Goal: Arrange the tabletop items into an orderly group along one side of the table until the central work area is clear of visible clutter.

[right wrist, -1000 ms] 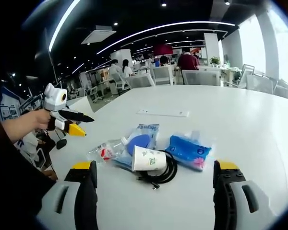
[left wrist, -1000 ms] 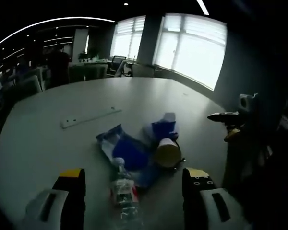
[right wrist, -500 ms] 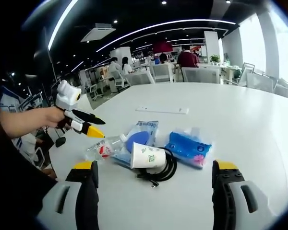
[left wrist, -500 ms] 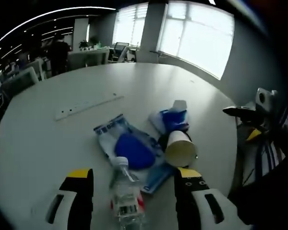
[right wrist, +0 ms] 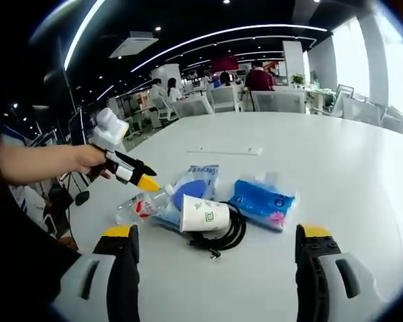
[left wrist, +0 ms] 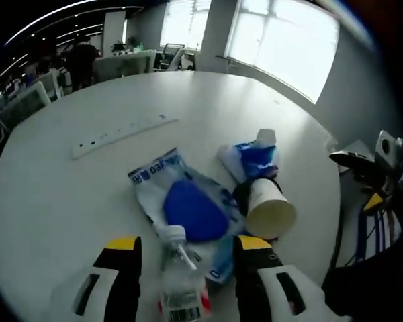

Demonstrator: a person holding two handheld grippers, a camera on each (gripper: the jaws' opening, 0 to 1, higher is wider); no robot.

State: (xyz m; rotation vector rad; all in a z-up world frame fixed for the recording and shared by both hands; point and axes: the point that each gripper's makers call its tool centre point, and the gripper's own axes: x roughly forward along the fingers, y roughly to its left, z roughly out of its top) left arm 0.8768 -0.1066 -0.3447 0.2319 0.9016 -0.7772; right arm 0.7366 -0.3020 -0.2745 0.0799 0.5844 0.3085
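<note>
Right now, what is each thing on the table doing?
Clear plastic water bottle: lying down, capped, between the left gripper's open jaws.
White paper cup: tipped on its side.
Black coiled cable: lying under the cup.
Blue tissue pack: lying flat.
Right gripper: open, empty.

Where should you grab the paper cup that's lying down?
Grab the paper cup around its middle, coming from above with one of the fingers on each curved side. It lies tipped over on the table, its open mouth facing the water bottle and its base resting against the black cable. Squeeze gently; thin paper probably crushes easily.
</note>
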